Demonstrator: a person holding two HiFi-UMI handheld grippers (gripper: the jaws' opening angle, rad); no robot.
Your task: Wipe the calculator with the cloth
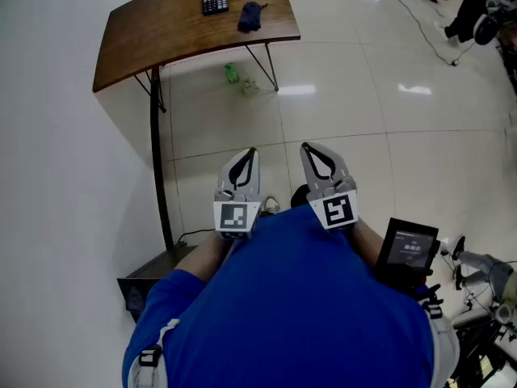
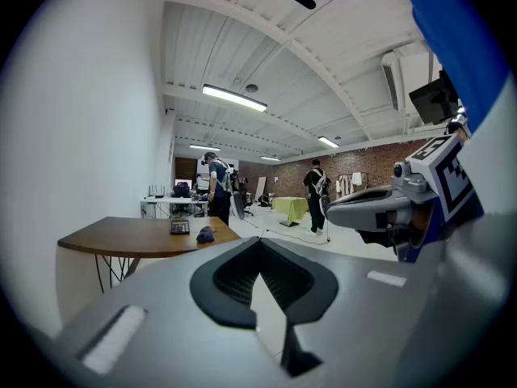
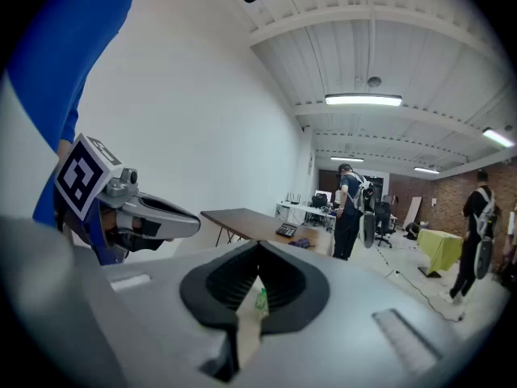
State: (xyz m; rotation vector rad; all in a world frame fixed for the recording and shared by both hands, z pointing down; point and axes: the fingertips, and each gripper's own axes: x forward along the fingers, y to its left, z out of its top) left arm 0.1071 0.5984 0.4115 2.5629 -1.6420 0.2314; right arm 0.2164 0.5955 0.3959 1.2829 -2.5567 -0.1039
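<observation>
- The calculator [image 1: 214, 2] lies on the right half of the table [image 1: 145, 39], back from its near edge. It looks light and nothing steadies it, so a firm wipe could probably slide it across the smooth wood towards an edge.
- A green bottle [image 1: 232, 73] lies on the floor under the table's near edge, beside the thin legs. A foot could knock it or a leg as the person steps in, and that would jolt everything on the table.
- The left gripper [image 1: 250, 152] hangs level in front of the person's chest, well apart from the table. Its jaws are closed tip to tip on nothing. If it reaches the calculator that way, it can only push it, not steady it.
- The cloth [image 1: 250, 16] lies bunched just beside the calculator, not touching it, towards the table's right edge. A careless approach could sweep it over that edge, and a shallow pinch may lift only a fold that then slips free.
- The right gripper [image 1: 308, 148] is held level beside the left one. Its jaws are fully closed and empty. They must part before they reach the cloth, or the tips will bulldoze it instead of taking it.
</observation>
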